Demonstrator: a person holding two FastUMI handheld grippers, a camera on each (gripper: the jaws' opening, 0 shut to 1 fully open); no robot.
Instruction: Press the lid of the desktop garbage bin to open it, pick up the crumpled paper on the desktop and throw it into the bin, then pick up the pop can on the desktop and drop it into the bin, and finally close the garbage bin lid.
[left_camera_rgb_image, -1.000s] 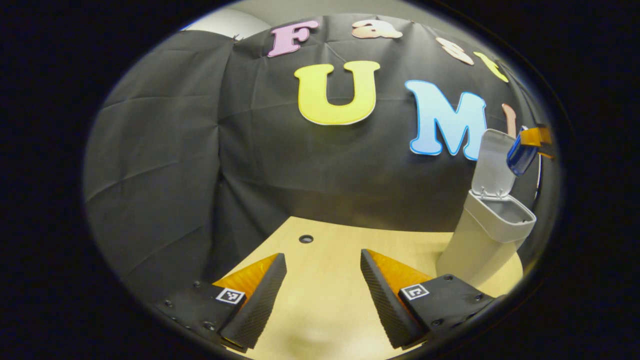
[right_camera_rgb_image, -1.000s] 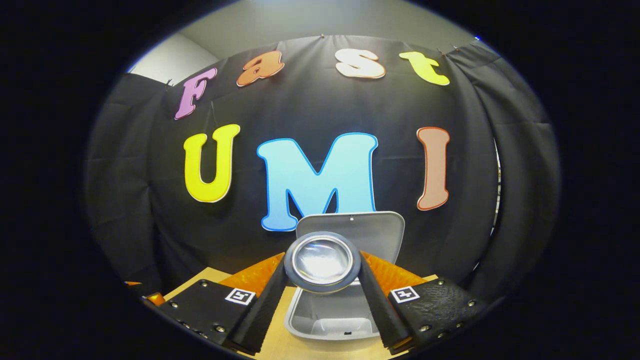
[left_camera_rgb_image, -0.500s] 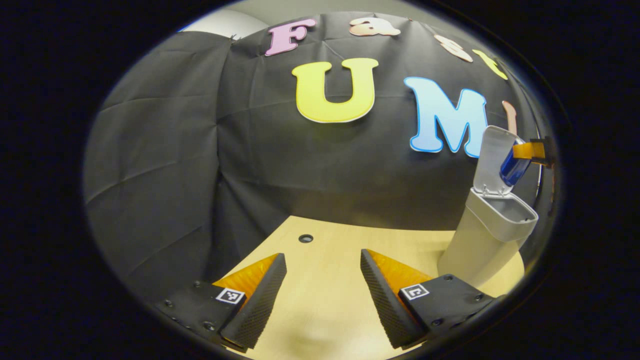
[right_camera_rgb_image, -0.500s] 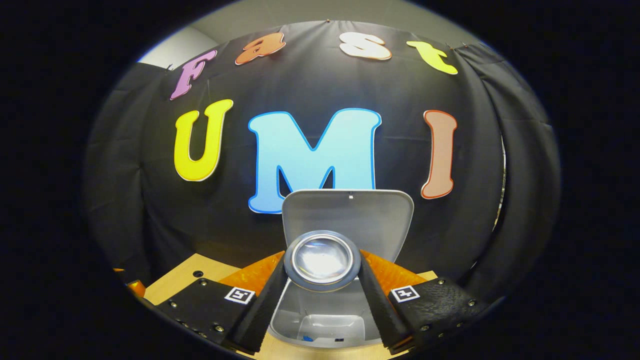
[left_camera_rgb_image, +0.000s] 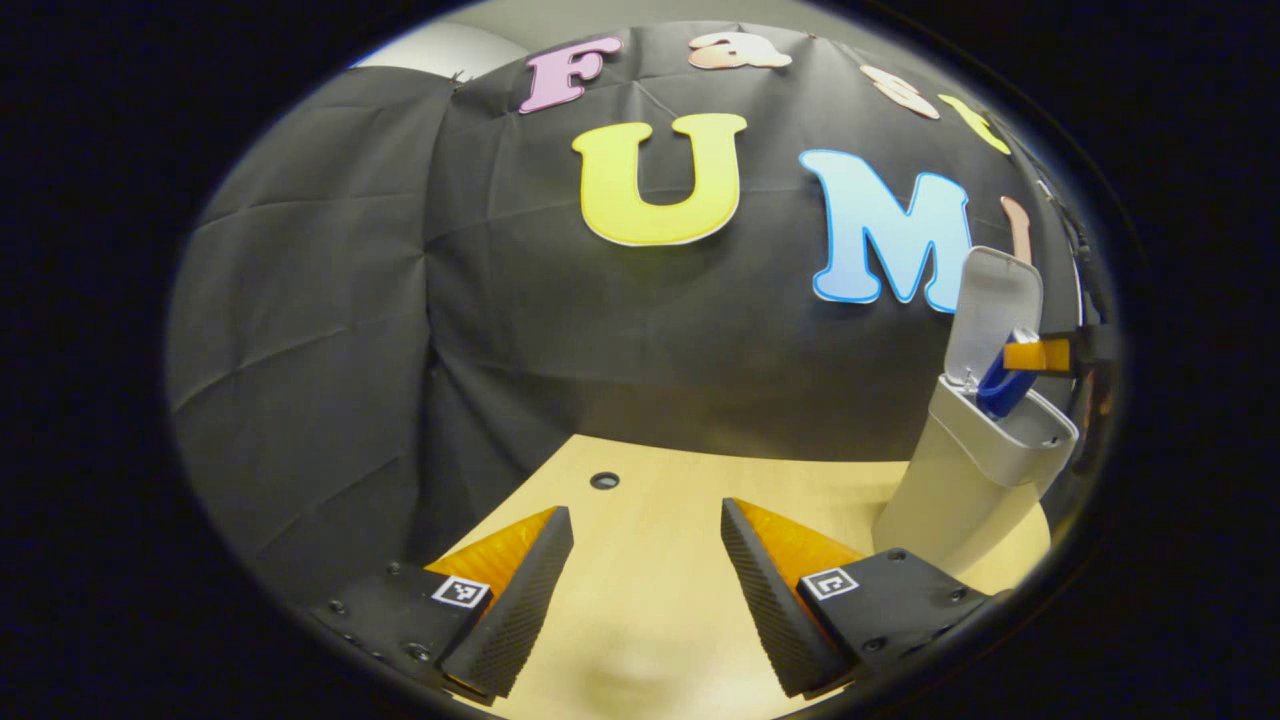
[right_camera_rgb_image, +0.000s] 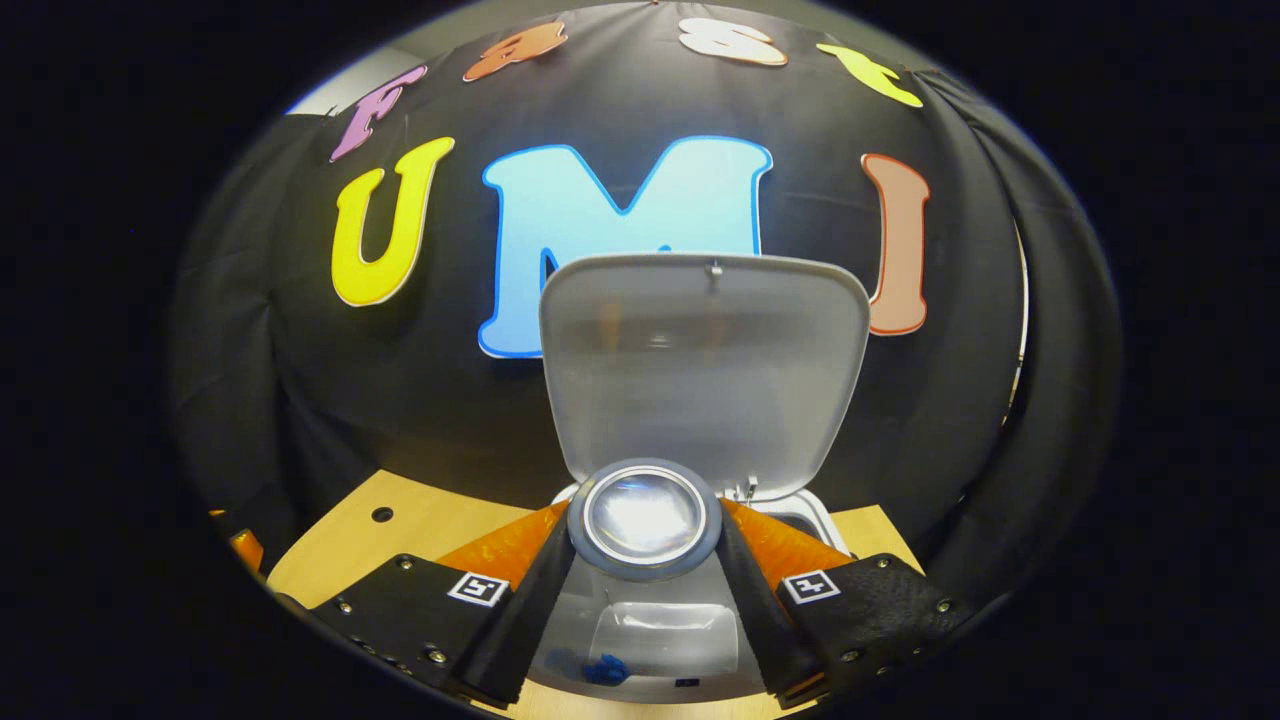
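Blue pop can (right_camera_rgb_image: 645, 517) sits clenched between the right tool's (right_camera_rgb_image: 645, 560) fingers — tilted over the open bin (right_camera_rgb_image: 690, 640); left tool (left_camera_rgb_image: 645, 590) released.

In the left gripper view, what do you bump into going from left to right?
Left gripper, with the table hole above its left finger → bin → lid → can → right gripper's finger.

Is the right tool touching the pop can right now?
Touching. In the right gripper view, the right tool has both fingers pressed against the sides of the pop can, holding it over the open bin.
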